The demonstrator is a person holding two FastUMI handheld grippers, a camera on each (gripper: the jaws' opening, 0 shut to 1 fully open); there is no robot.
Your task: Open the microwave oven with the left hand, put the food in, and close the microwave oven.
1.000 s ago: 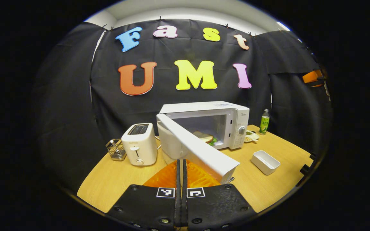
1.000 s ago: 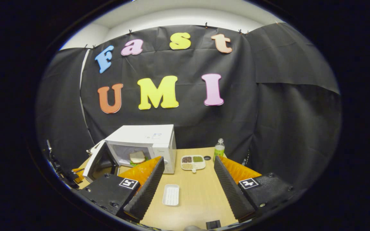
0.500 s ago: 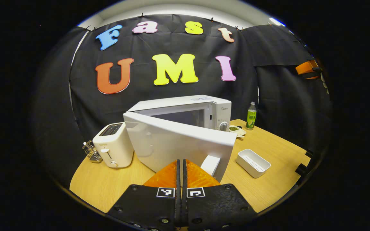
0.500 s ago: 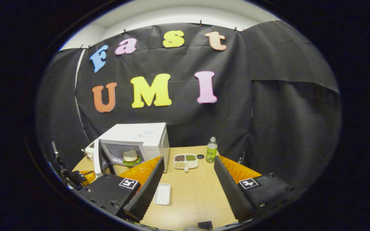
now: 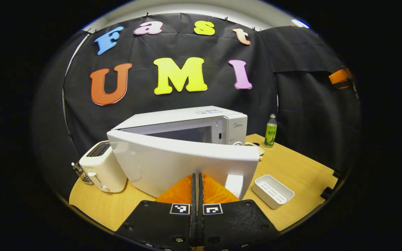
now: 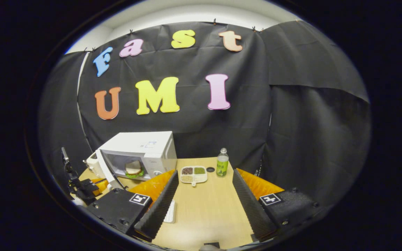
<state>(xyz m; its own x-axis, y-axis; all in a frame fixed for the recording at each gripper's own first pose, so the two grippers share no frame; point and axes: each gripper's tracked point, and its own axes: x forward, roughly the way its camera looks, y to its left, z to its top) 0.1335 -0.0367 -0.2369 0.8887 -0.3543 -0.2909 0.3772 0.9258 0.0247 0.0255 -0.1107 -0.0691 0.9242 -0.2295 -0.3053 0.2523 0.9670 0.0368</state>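
**White door half shut, left gripper behind it**

White plastic sits directly ahead of the left gripper (image 5: 197, 184), whose fingers are pressed together with nothing between them, tips at the outer face of the microwave door (image 5: 183, 167). The door slants across the opening, hinge on the toaster (image 5: 99, 167) side, free edge nearer. The right gripper (image 6: 204, 195) hangs spread and empty over the table (image 6: 204, 209). Farther back, the sandwich (image 6: 133, 168) lies inside the microwave (image 6: 141, 146). Closing likely means pushing forward.
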